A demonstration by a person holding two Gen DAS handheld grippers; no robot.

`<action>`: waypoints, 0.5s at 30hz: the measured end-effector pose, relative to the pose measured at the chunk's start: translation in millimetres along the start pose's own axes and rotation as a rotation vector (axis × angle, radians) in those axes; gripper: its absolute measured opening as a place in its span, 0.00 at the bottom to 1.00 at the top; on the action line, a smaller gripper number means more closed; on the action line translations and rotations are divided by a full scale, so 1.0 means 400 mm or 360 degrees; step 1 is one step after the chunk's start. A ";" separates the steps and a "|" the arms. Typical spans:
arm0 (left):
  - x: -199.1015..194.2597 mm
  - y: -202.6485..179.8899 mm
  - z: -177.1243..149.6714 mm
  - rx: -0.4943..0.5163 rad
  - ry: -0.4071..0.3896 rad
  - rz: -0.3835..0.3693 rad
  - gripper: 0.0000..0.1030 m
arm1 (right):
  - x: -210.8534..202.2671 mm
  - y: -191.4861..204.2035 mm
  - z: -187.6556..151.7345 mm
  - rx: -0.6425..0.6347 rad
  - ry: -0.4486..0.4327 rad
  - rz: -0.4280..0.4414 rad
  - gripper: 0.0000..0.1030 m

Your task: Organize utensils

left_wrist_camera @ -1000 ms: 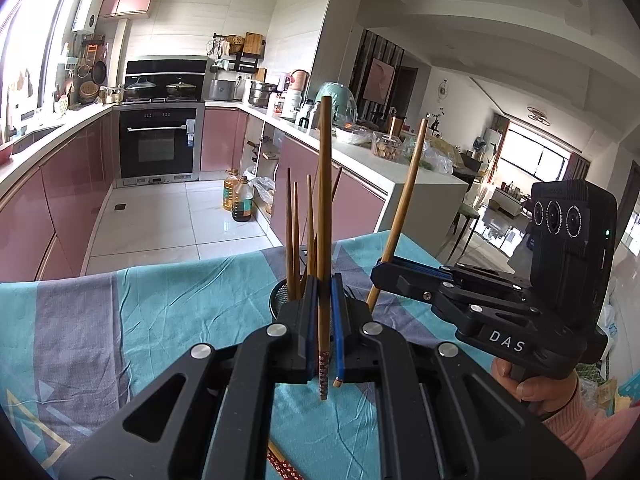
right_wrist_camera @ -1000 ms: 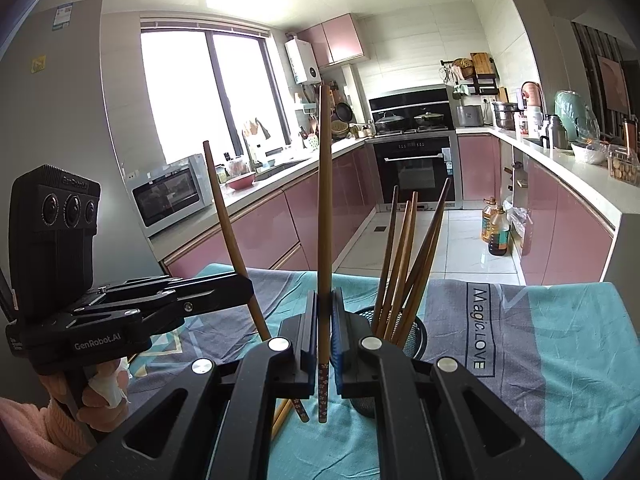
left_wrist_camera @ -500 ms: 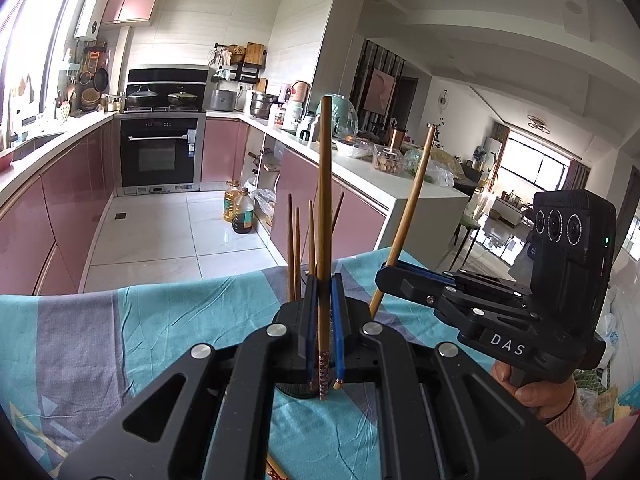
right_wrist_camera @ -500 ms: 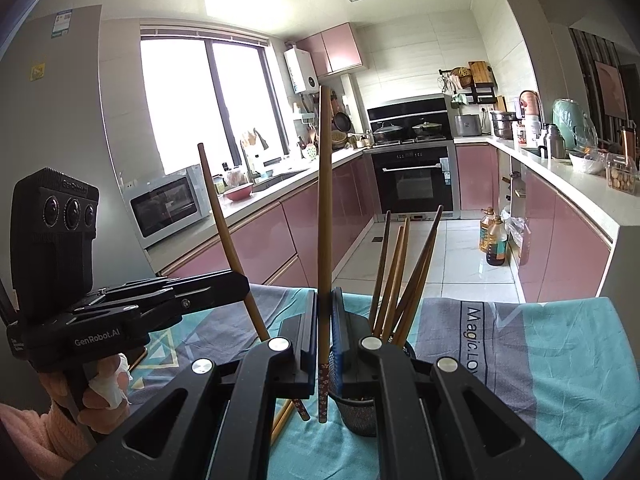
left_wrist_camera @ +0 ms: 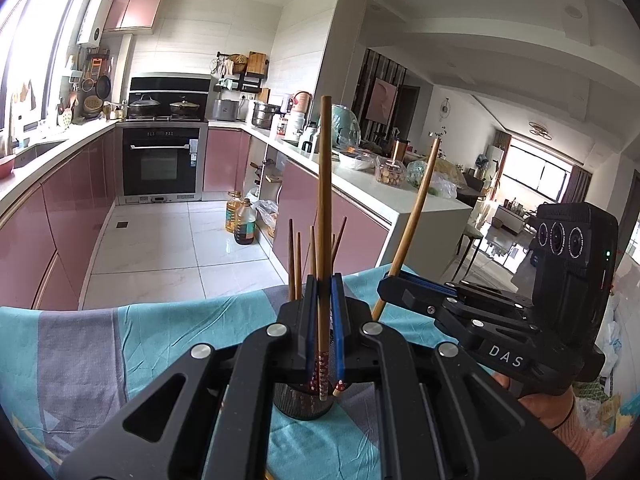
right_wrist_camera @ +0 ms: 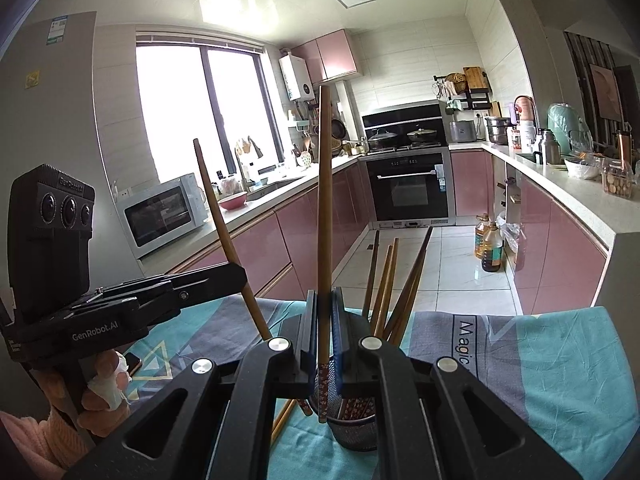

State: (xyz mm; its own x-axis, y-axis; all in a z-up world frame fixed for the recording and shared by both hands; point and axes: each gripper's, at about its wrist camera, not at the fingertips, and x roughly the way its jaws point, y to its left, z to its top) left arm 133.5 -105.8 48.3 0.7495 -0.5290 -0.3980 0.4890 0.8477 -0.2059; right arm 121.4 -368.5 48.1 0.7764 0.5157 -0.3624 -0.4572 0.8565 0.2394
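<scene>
Above the holder [left_wrist_camera: 298, 404], both grippers' jaws each clamp one upright chopstick [left_wrist_camera: 323, 216].

An oven [left_wrist_camera: 161, 164] is seen at centre left, oil bottles [left_wrist_camera: 240, 222] on the floor, a microwave [right_wrist_camera: 160, 214] at left, and a teal cloth [left_wrist_camera: 120, 344] across the bottom.

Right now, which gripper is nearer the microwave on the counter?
Left. The left gripper is on the microwave's side, and the microwave shows just behind it in the right wrist view. The right gripper sits further over, above the mesh chopstick holder.
</scene>
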 end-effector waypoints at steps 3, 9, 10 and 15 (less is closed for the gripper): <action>0.005 0.001 0.002 -0.0008 -0.0010 -0.0003 0.07 | 0.007 -0.007 0.005 0.0016 -0.0008 -0.0004 0.05; 0.012 -0.006 -0.004 -0.0001 -0.0014 0.0001 0.07 | 0.021 -0.015 0.006 0.0037 -0.0007 -0.0014 0.05; 0.012 -0.007 -0.003 -0.0001 -0.0013 0.0003 0.07 | 0.023 -0.016 0.004 0.0040 -0.0007 -0.0016 0.05; 0.024 -0.012 -0.001 0.0000 0.0006 0.0001 0.07 | 0.031 -0.019 0.000 0.0046 0.0002 -0.0026 0.05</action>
State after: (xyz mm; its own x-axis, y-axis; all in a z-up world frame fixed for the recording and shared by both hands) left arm 138.4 -115.0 45.1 0.7481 -0.5283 -0.4015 0.4883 0.8480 -0.2058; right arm 134.6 -368.6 41.7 0.7831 0.5019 -0.3672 -0.4318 0.8638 0.2597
